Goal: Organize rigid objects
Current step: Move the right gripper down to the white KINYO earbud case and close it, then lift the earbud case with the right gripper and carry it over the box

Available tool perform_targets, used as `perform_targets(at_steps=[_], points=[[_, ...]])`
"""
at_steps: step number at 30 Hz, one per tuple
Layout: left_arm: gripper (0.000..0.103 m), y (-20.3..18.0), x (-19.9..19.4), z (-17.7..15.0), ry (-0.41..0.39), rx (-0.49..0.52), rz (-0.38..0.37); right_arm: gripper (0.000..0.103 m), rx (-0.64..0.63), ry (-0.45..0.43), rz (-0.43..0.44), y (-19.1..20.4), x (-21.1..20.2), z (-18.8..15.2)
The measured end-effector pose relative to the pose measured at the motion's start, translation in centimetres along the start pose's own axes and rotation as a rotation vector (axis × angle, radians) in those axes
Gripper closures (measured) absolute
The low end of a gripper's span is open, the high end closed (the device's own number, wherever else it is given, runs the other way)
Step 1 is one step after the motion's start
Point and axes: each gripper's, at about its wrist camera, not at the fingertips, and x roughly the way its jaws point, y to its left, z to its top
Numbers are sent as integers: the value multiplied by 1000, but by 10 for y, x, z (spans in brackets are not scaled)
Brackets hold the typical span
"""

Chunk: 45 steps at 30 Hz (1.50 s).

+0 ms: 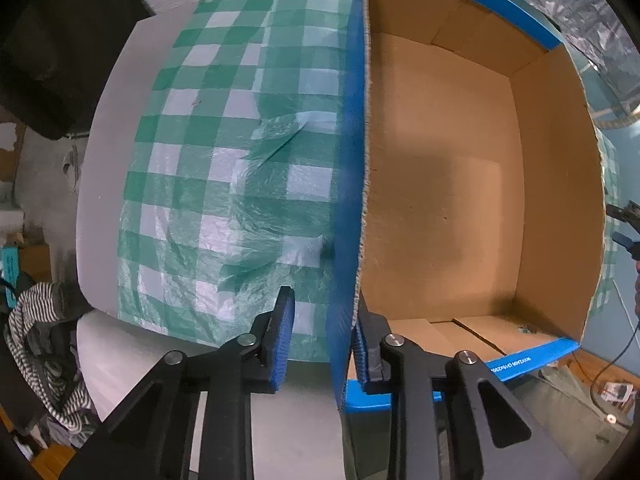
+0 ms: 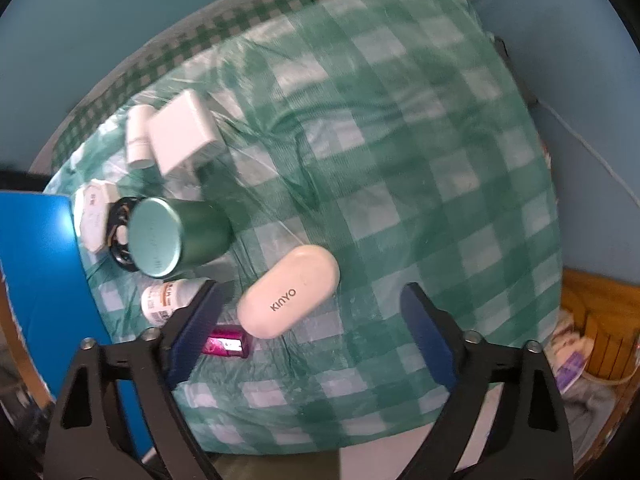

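Observation:
In the left wrist view an empty cardboard box (image 1: 460, 208), blue outside and brown inside, stands on the green checked cloth (image 1: 224, 168). My left gripper (image 1: 322, 304) straddles the box's left wall (image 1: 352, 184). The inner pad lies against the cardboard and the outer pad stands clear of the blue face, so the gripper is open. In the right wrist view my right gripper (image 2: 310, 292) hangs open over a white oval KINYO case (image 2: 288, 292). The case lies between the fingers, and neither pad touches it.
Left of the case lie a green tin (image 2: 168, 236) on its side, a white labelled bottle (image 2: 168, 300), a magenta item (image 2: 226, 344), a white square block (image 2: 184, 132), a small white bottle (image 2: 138, 136) and a white hexagonal pack (image 2: 94, 216). The box's blue wall (image 2: 36, 280) rises at far left.

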Motion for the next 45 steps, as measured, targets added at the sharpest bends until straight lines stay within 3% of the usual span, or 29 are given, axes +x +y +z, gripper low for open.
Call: perform_targets(at_steps=[5,9,14,17,20,30,34,37,45], points=[[80,-1,-1,1,1,7,9,25,17,22,2,3,12,1],[81,-2,-1,2,3,15,16,39,-2,10,-11,11,17,2],[81,-5,2,-1,4,24,46,46,-42,0,-33,19,20,-2],[86,-8,2,-1,19,29,39,59,-77,2,-39,22,21,-3],[89,-9,1,-3,26,39,31,66,-107,7,-30,23,25,-6],[96,-4,-5,-5,34,39,-25,66,-151,4,-42,12,32,-15],[97,-5,-6,-7,33,53,-17,67,-182,-15,-55,7,32,-19],[97,-7,-7,-7,32,61,-10,67,-187,-20,-48,26,33,-26],[97,-10,-6,-10,31,66,-3,67,-211,-52,-25,26,6,-32]])
